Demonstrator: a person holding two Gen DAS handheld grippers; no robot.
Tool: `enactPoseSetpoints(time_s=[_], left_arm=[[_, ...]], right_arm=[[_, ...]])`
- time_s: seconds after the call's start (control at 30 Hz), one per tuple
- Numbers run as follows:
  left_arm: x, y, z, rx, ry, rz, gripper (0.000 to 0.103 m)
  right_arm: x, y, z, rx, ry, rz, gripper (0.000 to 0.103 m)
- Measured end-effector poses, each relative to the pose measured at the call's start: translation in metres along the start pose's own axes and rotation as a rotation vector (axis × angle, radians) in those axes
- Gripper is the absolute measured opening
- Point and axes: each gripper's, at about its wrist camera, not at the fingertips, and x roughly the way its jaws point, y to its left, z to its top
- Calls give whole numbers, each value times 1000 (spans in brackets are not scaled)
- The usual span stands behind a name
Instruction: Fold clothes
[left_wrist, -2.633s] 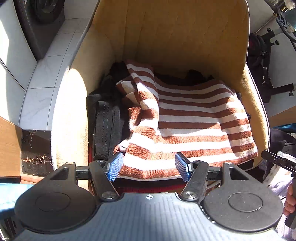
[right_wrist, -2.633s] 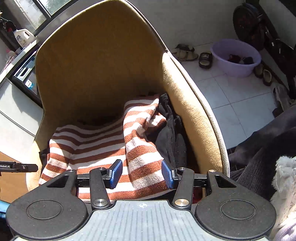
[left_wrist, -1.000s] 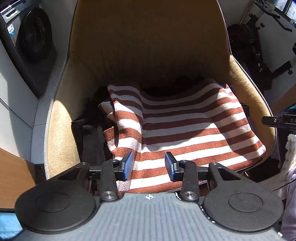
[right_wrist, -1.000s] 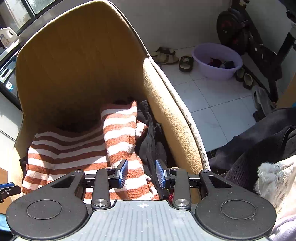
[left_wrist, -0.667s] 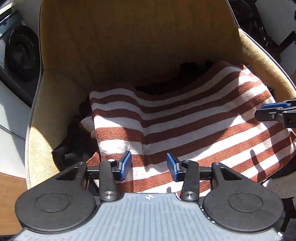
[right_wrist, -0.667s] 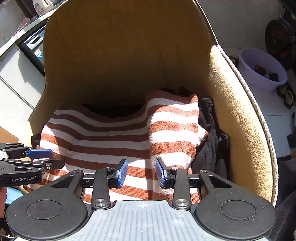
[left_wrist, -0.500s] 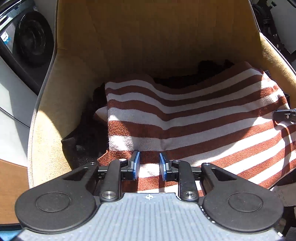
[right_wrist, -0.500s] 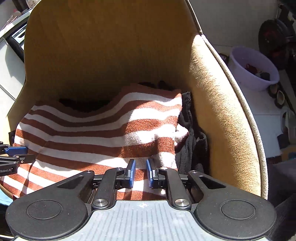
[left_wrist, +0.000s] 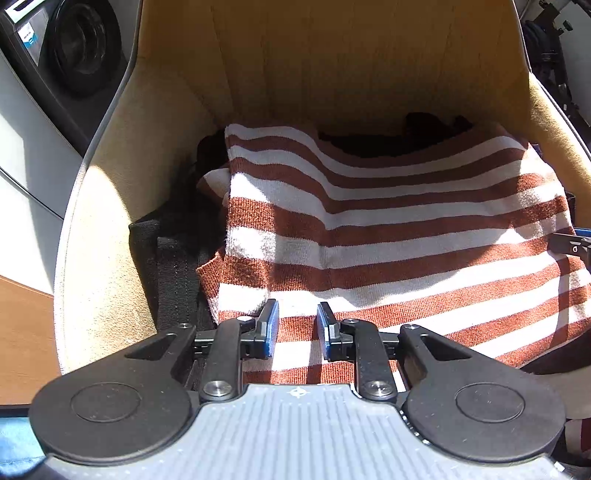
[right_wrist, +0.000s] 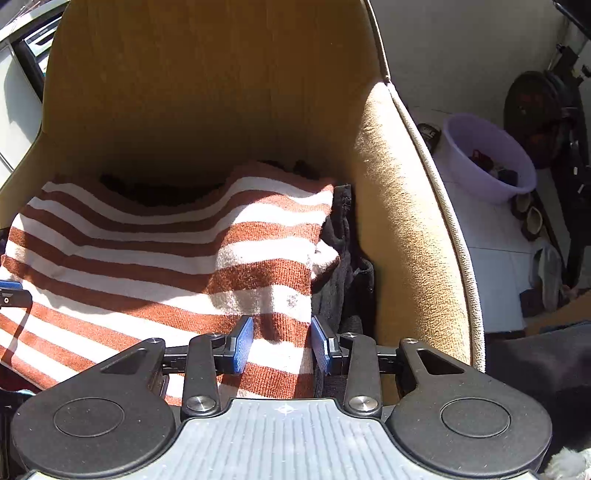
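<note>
A brown-and-white striped sweater (left_wrist: 406, 229) lies spread over the seat of a tan shell chair (left_wrist: 332, 66), its left side folded in. My left gripper (left_wrist: 297, 328) hovers open over the sweater's near hem by the left fold, jaws a narrow gap apart with flat cloth showing between them. In the right wrist view the same sweater (right_wrist: 147, 251) fills the seat. My right gripper (right_wrist: 280, 345) stands open over its near right corner, nothing pinched. Each gripper's tip shows at the edge of the other's view.
Black garments (left_wrist: 173, 258) lie under and beside the sweater, also bunched along the chair's right arm (right_wrist: 343, 266). A washing machine (left_wrist: 74, 48) stands at the far left. A purple basin (right_wrist: 487, 158) and slippers (right_wrist: 532, 218) sit on the tiled floor to the right.
Both grippers narrowed their jaws while moving in low over the sweater's near hem; the right jaws have since widened again and the left slightly. The sweater's folded side now lies flatter.
</note>
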Motion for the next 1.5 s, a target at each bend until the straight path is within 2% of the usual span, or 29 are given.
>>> enactPoseSetpoints(time_s=[0.07, 0.1, 0.17, 0.23, 0.27, 0.3, 0.33, 0.43, 0.57, 0.73, 0.8, 0.97, 1.2, 1.5], left_arm=[[-6, -5, 4, 0, -4, -8, 47], [-10, -7, 6, 3, -13, -11, 52], [-17, -13, 6, 19, -30, -6, 72], [-23, -18, 3, 38, -47, 8, 81], [-27, -19, 1, 45, -55, 17, 86], [-30, -20, -1, 50, -62, 26, 88], [-33, -20, -2, 54, -69, 34, 90], [-41, -20, -6, 78, -81, 62, 91], [-51, -20, -9, 100, -78, 94, 92], [-74, -11, -9, -17, -31, 34, 92], [-84, -13, -12, -24, -16, 14, 93], [-107, -23, -19, 20, -18, 3, 100], [-134, -23, -24, 67, -34, -21, 101], [-159, -19, -36, 152, -115, 11, 102]], right_arm=[[-5, 3, -2, 15, -28, -3, 38], [-11, 6, -4, 12, -48, 1, 45], [-24, 12, -8, 4, -95, 14, 59], [-37, 15, -13, 11, -125, 25, 66], [-44, 17, -16, 14, -139, 29, 73], [-50, 17, -19, 21, -151, 30, 79], [-56, 17, -21, 30, -163, 29, 81], [-77, 16, -26, 72, -175, 28, 98], [-93, 19, -24, 134, -157, 21, 102], [-112, 26, -25, 170, -160, -7, 102], [-119, 28, -26, 186, -157, -18, 102], [-142, 28, -31, 256, -165, -50, 102], [-192, 42, -42, 293, -210, -50, 102], [-244, 65, -74, 295, -248, -101, 102]])
